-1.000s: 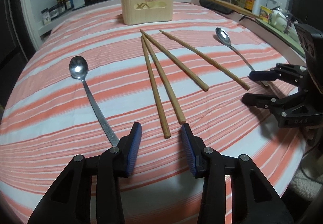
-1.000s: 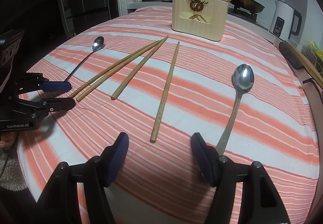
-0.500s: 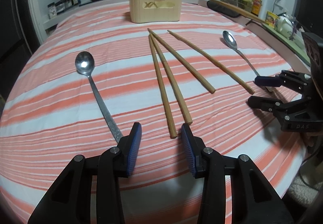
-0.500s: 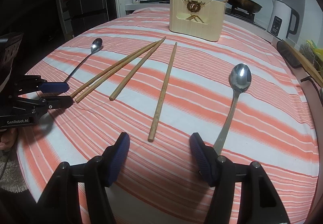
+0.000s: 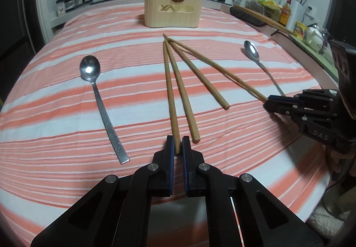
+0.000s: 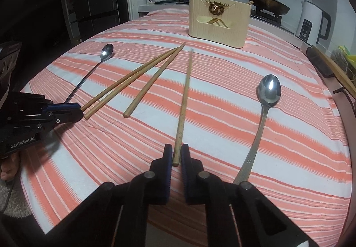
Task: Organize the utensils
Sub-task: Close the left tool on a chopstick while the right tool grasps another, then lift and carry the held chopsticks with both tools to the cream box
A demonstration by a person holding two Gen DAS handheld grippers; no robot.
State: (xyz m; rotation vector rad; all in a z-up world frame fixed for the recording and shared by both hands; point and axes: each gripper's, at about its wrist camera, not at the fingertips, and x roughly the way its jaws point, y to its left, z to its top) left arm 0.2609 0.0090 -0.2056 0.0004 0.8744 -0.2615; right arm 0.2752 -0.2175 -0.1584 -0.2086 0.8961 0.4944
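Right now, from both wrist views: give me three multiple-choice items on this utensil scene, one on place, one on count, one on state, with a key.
1. Where does the wooden utensil holder stand?
A. At the table's far end, beyond the chopstick tips
B. Between the two spoons at the near edge
C. On the stove

2. How many loose chopsticks are on the striped cloth?
A. Two
B. Four
C. Six

3. What is the left hand-held gripper doing?
A. Wide open above a spoon
B. Shut on the near end of a chopstick
C. Holding the holder

Key:
1 A, it sits past the chopsticks, in front of the stove.
2 B, four wooden sticks fan out between the left spoon and the right spoon.
3 B, its blue pads pinch the leftmost chopstick; the right hand-held gripper likewise clamps the rightmost chopstick.
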